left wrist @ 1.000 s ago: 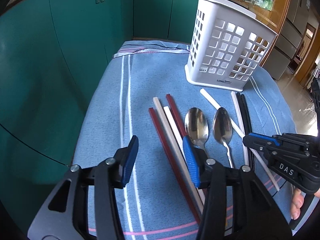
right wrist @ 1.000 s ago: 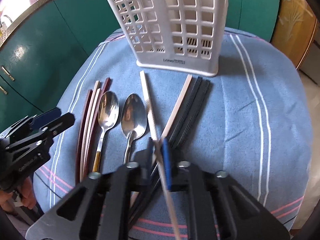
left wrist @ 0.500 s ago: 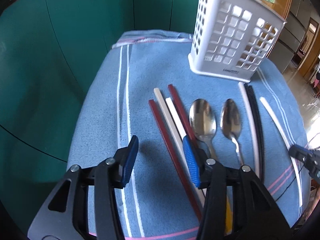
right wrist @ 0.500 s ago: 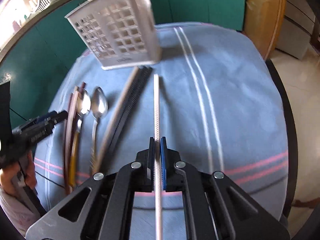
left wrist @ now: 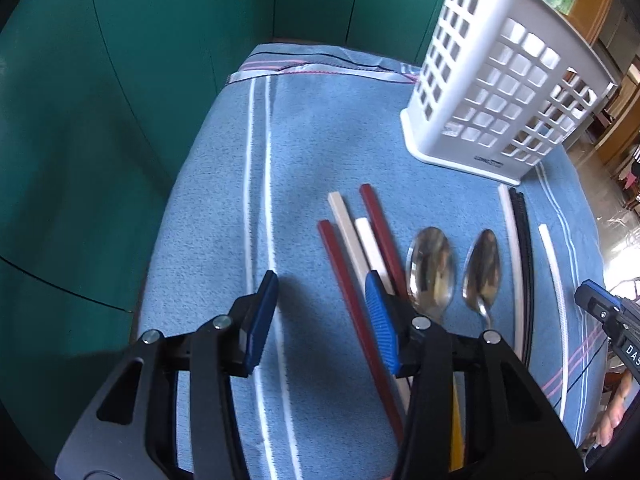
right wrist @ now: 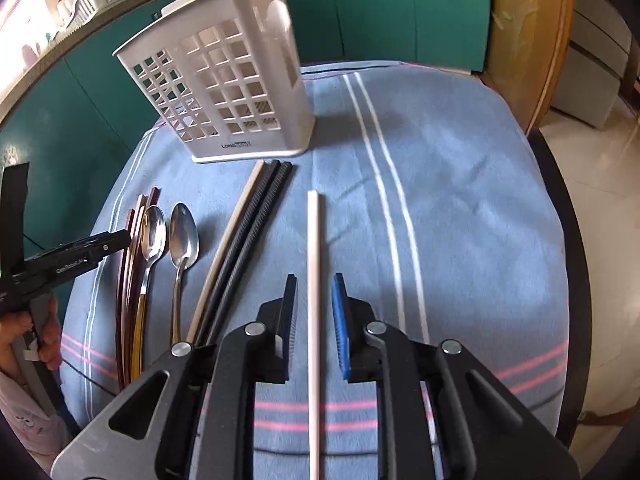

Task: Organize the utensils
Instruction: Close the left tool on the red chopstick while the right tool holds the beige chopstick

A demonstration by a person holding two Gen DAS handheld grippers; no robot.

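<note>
A white chopstick [right wrist: 313, 264] lies on the blue cloth between the open fingers of my right gripper [right wrist: 314, 304], not gripped; it also shows in the left wrist view [left wrist: 557, 280]. To its left lie a cream chopstick [right wrist: 236, 236], two black chopsticks [right wrist: 256, 224], two spoons [right wrist: 183, 236], and red and cream chopsticks [right wrist: 134, 248]. The white slotted utensil basket [right wrist: 228, 92] stands behind them. My left gripper [left wrist: 320, 312] is open and empty, above the red chopstick [left wrist: 344, 280] and the spoons [left wrist: 432, 268].
The blue striped cloth [right wrist: 460, 220] covers a round dark table [right wrist: 560, 184]. Green cabinets [left wrist: 100, 100] stand close on the left and behind. A wooden cabinet [right wrist: 524, 32] stands at the back right.
My right gripper has opened and let go of the white chopstick, which now lies on the cloth right of the black pair. The left gripper shifted slightly and stayed open.
</note>
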